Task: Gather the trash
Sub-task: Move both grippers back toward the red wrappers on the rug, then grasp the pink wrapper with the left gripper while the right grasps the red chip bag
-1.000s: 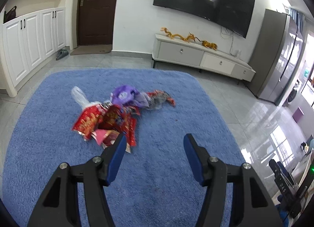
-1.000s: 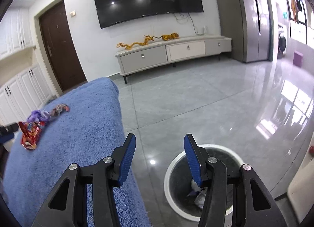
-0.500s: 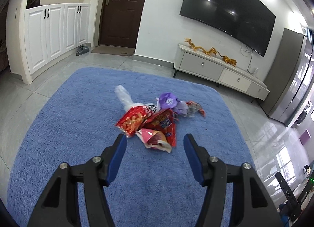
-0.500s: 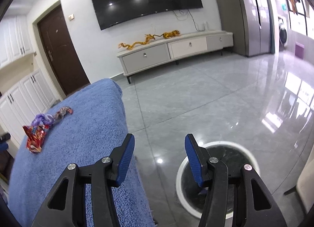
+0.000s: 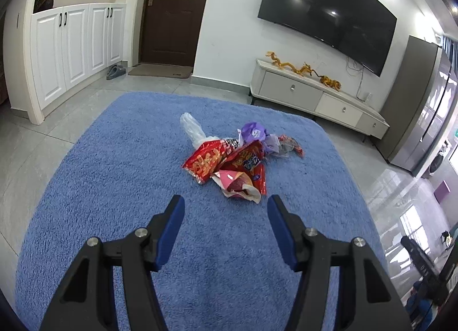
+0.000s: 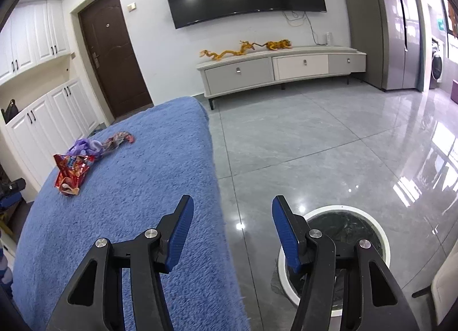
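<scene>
- The trash pile (image 5: 229, 162) of red snack wrappers, a clear bag and purple plastic lies mid-way on the blue rug (image 5: 114, 173).
- The left gripper (image 5: 226, 208) has its fingers spread, empty, just short of the pile.
- The right gripper (image 6: 232, 208) fingers are opening, nothing between them.
- The white bin (image 6: 380, 233), dark-lined, stands on the floor beside the rug, its contents unclear.

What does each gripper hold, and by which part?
Nothing. The left gripper is open short of the wrappers; the right gripper, opening, is empty near the bin.
</scene>
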Tool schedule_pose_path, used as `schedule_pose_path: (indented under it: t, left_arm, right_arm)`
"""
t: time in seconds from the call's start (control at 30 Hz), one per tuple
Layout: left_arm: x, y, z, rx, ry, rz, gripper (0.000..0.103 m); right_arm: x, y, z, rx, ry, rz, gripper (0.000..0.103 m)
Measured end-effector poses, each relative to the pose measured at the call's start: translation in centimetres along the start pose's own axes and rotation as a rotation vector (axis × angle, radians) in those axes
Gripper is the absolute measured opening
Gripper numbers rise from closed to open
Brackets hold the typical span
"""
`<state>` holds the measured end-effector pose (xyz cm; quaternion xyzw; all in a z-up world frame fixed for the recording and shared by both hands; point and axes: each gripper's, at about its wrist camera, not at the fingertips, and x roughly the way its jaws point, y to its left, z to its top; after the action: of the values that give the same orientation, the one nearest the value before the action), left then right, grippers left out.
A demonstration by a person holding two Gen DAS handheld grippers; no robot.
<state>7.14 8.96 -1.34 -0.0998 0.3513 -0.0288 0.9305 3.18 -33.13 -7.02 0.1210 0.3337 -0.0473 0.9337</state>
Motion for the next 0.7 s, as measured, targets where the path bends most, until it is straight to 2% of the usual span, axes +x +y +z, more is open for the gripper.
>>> schedule_pose_path:
  t: [0.23, 0.57, 0.7]
  left_arm:
    - [-0.4, 0.6, -0.5, 0.002, 0.030, -0.039, 0.058]
    - [-0.5, 1.0, -0.2, 0.013, 0.063, -0.059, 0.058]
    - [0.3, 1.2, 0.3, -0.020, 0.090, -0.091, 0.058]
  right_arm:
    - [-2.3, 2.0, 2.3, -0.041, -0.037, 0.062, 0.056]
    - [-3.6, 9.4, 4.5, -0.189, -0.065, 0.222, 0.056]
    - [-3.4, 12.1, 4.9, -0.248, -0.057, 0.275, 0.056]
